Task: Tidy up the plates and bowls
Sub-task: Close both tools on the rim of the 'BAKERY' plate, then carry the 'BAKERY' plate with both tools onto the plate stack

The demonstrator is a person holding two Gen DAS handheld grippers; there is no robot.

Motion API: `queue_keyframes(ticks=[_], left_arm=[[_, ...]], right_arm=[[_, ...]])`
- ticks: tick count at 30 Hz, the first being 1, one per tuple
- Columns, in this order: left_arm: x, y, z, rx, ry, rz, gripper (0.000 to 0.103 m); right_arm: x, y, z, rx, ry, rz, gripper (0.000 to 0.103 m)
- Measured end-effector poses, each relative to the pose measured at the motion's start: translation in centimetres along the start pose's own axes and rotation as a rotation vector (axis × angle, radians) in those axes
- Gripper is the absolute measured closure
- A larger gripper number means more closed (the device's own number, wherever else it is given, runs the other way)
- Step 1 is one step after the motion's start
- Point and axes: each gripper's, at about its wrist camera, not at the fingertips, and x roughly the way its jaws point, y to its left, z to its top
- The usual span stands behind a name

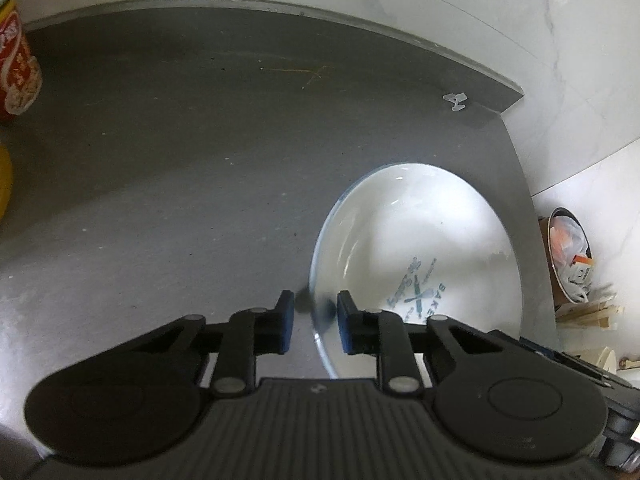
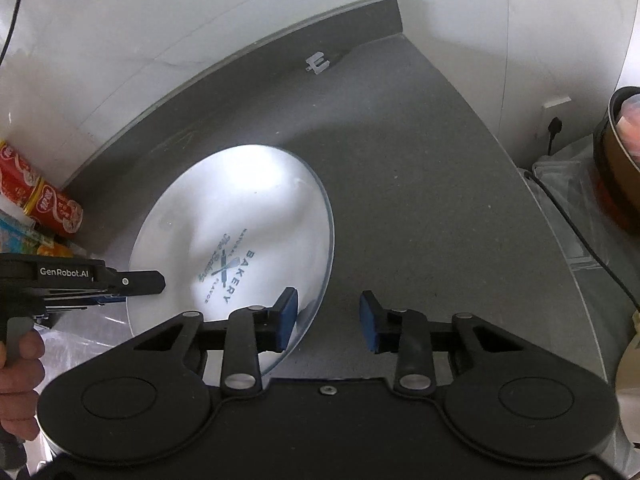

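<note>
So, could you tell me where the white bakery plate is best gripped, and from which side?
Probably by its thin raised rim, coming in level from the near edge. The plate lies flat on the grey counter, so only the lip offers purchase. The left gripper already has its jaws straddling that rim; the right gripper hangs open beside it.

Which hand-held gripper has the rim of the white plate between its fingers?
The left hand-held gripper: its blue pads straddle the white plate rim, not yet closed. The right hand-held gripper is wide open beside the plate edge, enclosing only countertop.
</note>
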Motion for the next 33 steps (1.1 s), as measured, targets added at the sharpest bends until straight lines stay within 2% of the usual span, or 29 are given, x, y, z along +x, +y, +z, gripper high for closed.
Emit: queue_keyframes(ticks=[6, 9, 15, 21, 33], left_arm=[[0.5, 0.2, 0.3, -0.016, 0.002, -0.023, 0.087], [0.3, 0.2, 0.3, -0.017, 0.003, -0.016, 0.087], [-0.1, 0.0, 0.1, -0.02, 0.011, -0.029, 0.089], [-2.9, 0.7, 0.3, -0.026, -0.035, -0.07, 0.091], [-7.8, 2.2, -1.1, -0.051, -0.1, -0.127, 0.091]], right_arm=[[0.4, 0.2, 0.4, -0.01, -0.013, 0.015, 0.073], [0.8, 0.5, 0.5, -0.025, -0.007, 0.013, 0.088], [0.3, 0.6, 0.2, -0.006, -0.018, 0.007, 0.089], [-2.0, 1.3, 0.1, -0.02, -0.07, 0.035, 0.091], [-6.4, 4.5, -0.7, -0.101, -0.155, 0.033, 0.091]])
